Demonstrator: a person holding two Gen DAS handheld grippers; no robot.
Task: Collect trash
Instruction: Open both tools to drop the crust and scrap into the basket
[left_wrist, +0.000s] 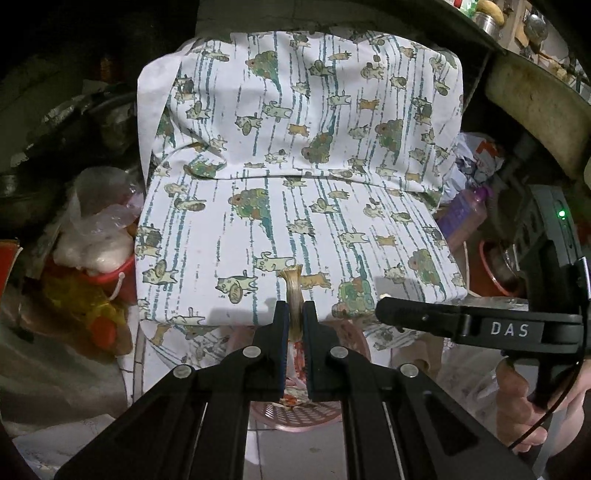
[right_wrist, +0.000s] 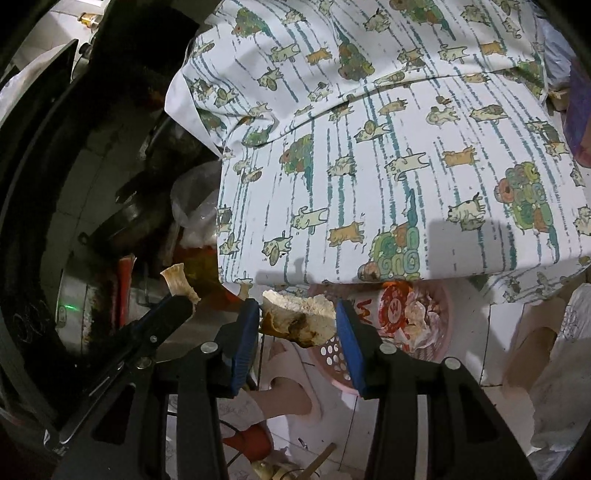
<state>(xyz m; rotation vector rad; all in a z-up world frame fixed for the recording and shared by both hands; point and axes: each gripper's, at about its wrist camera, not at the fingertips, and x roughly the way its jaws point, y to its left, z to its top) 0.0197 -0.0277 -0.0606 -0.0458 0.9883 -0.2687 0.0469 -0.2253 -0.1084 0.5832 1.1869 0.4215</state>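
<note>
My left gripper (left_wrist: 295, 308) is shut on a thin, brownish strip of scrap (left_wrist: 293, 286) that sticks up past its pads. It hangs in front of the cloth-covered seat edge, above a pink perforated basket (left_wrist: 295, 419). The right wrist view shows this strip (right_wrist: 177, 280) at the left. My right gripper (right_wrist: 296, 307) is shut on a pale, crumbly chunk with a brown rind (right_wrist: 306, 317), its blue pads (right_wrist: 345, 332) pressing on both ends. Below it, the pink basket (right_wrist: 332, 356) holds a red-and-white paper cup (right_wrist: 397, 306) and crumpled wrappers. One finger of the right gripper (left_wrist: 406, 315) shows on the right.
A white cloth printed with animals (left_wrist: 295, 184) covers a chair-like seat behind the basket. A red bucket with plastic bags (left_wrist: 110, 273) stands left of it, a purple bottle (left_wrist: 465, 214) to the right. A hand (left_wrist: 517, 395) grips the right tool. Dark pots crowd the far left.
</note>
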